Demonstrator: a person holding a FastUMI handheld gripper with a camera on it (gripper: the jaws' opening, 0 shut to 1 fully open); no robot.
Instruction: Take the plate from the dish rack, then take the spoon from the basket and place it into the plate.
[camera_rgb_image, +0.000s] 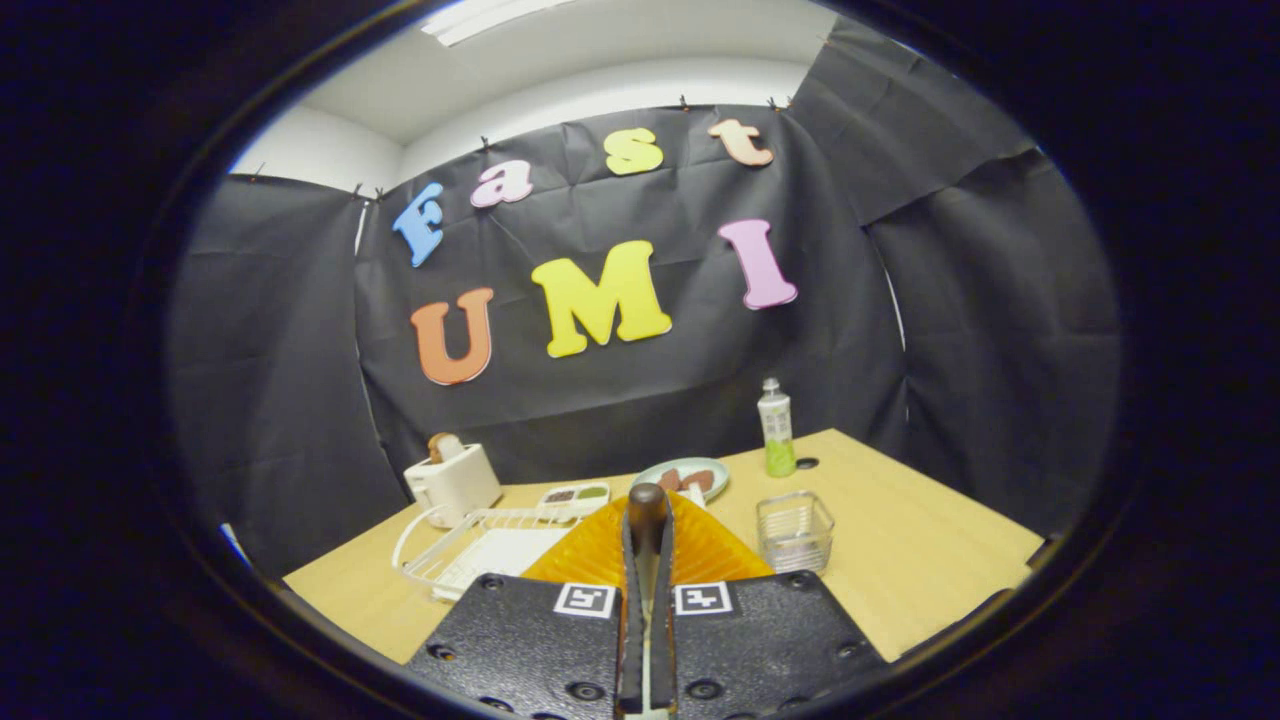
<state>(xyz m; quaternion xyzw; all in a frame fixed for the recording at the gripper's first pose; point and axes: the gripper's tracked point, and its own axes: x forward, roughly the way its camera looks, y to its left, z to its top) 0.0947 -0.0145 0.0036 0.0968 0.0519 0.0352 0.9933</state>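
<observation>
The spoon (647, 520) is clamped between the closed gripper (647, 600) fingers above the orange plate (700, 550); it should be lowered gently before release.

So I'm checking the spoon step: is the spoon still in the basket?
No: the spoon is clamped between the gripper fingers over the orange plate.

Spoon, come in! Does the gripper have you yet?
Gripper shut on spoon, handle up. Orange plate just beyond fingers, off white dish rack. Wire basket beside plate. Path clear.
</observation>
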